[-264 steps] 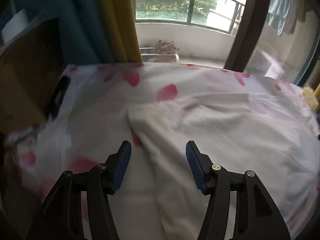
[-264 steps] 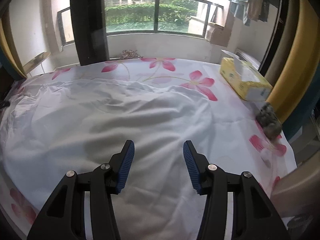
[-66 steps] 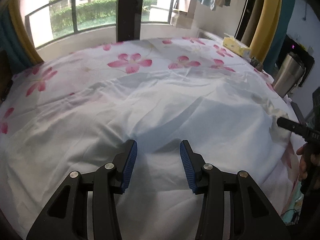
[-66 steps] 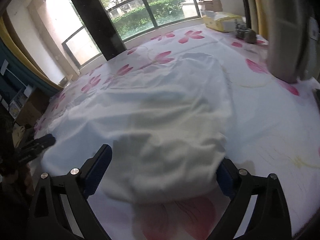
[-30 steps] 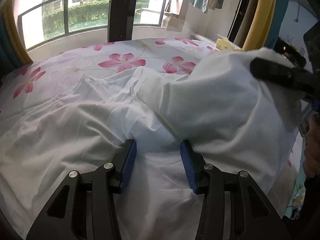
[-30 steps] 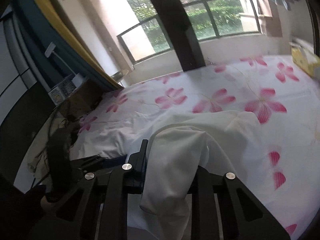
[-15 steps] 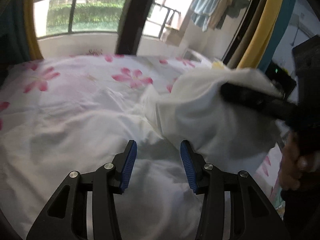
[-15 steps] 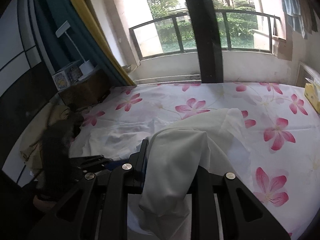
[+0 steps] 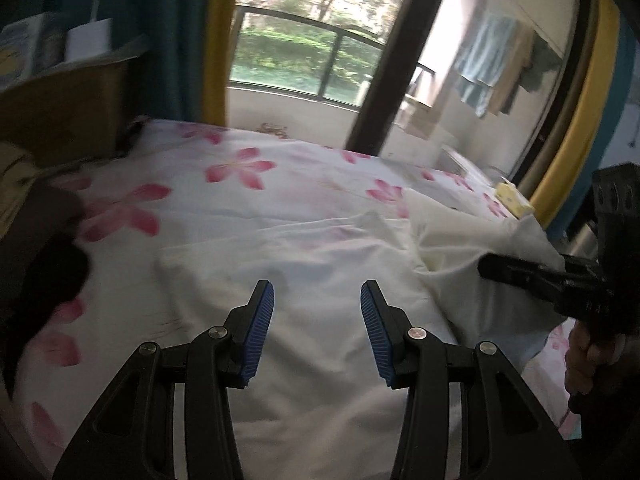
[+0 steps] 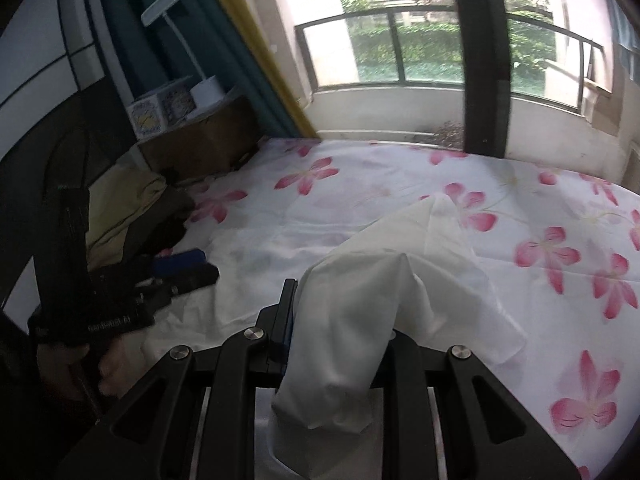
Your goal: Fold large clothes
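White garment [image 9: 320, 264] lies spread on the flowered bedsheet [image 9: 240, 172]; one bunched corner is pinched between the right gripper's [image 10: 340, 344] jaws and lifted. Left gripper [image 9: 316, 332] hovers above the cloth, jaws spread, gripping nothing.

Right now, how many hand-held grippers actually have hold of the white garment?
1. The right hand-held gripper is shut on a bunched edge of the white garment, lifted off the bed. The left hand-held gripper hovers open above the cloth, empty.
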Motion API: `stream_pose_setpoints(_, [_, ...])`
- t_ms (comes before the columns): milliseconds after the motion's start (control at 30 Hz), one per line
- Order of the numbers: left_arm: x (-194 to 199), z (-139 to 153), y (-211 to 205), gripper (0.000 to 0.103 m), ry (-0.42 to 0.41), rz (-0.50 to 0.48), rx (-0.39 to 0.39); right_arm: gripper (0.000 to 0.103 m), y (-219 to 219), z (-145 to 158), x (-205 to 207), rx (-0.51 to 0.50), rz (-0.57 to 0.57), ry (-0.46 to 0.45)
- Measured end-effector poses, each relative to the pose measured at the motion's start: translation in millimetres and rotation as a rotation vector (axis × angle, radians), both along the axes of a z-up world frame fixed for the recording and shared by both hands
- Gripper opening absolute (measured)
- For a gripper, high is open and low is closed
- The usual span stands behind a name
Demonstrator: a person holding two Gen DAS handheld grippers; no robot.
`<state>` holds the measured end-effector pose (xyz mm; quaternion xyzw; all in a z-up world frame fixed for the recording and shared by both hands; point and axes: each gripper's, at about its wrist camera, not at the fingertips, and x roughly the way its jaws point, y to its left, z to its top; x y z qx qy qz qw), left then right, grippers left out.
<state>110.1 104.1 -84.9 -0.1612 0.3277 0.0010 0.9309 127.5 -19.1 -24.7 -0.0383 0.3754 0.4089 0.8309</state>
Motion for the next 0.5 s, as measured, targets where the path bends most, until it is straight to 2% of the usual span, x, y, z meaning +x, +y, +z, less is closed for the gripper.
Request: stream_pose_setpoints(500, [-31.4, -12.8, 49.5, 0.048, 0.018, 0.084, -0.001, 0.022, 76.2, -26.0, -20.6, -0.109, 0.152, 0.032])
